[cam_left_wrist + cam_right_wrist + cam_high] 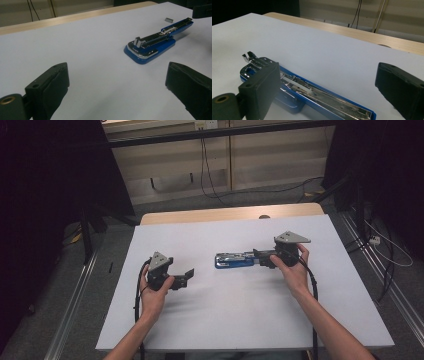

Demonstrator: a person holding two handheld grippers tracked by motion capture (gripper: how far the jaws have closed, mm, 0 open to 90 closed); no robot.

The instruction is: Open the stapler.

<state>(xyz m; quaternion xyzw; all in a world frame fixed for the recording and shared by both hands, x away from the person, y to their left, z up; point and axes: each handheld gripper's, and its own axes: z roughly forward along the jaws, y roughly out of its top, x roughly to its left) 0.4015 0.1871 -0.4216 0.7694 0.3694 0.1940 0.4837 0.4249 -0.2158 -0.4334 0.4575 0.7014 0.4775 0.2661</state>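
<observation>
A blue stapler lies on the white table top, right of the middle, its lid swung open and the metal staple channel bare. My right gripper sits at the stapler's right end. In the right gripper view the stapler runs beside the left jaw, and the right gripper is open with its jaws wide apart. My left gripper rests open on the table, a short way left of the stapler. From the left gripper the stapler lies ahead to the right, untouched.
A small grey strip of staples lies on the table beyond the stapler. A wooden edge borders the table's far side. Cables trail over the floor behind, and dark curtains hang at both sides.
</observation>
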